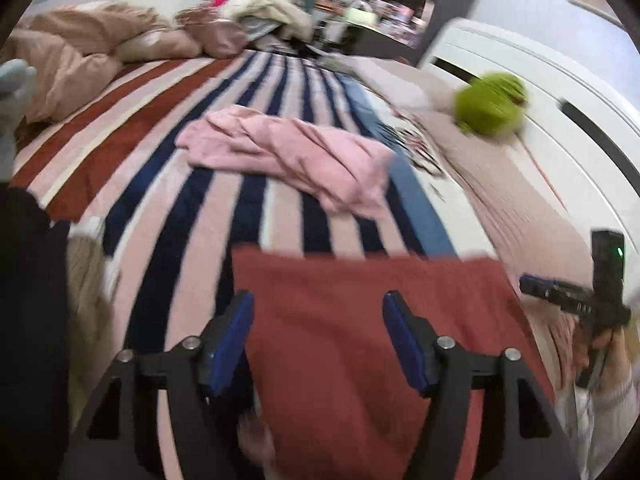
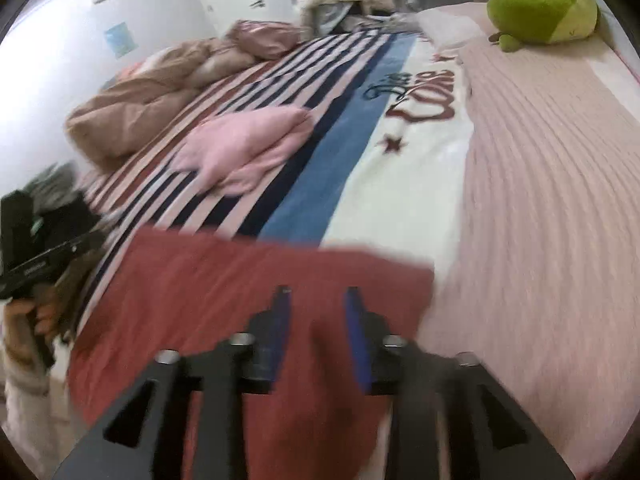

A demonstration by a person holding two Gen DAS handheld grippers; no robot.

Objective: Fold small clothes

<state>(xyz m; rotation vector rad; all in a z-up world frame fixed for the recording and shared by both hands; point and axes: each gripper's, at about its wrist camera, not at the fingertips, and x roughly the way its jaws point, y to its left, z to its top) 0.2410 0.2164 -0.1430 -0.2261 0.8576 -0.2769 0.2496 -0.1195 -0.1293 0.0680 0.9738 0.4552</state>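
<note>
A dark red cloth (image 1: 360, 332) lies flat on the striped bed at the near edge; it also shows in the right wrist view (image 2: 248, 300). My left gripper (image 1: 318, 308) is open and hovers over the cloth's left part. My right gripper (image 2: 316, 296) is open, with a narrower gap, over the cloth's right part. A crumpled pink garment (image 1: 288, 152) lies further up the bed, apart from both grippers, and shows in the right wrist view too (image 2: 248, 144).
A green plush toy (image 1: 490, 102) sits at the bed's right side by a white wall panel (image 1: 560, 92). Beige pillows (image 1: 80, 52) and piled bedding (image 2: 152, 96) lie at the far left. The right gripper's body (image 1: 592, 296) shows at the right edge.
</note>
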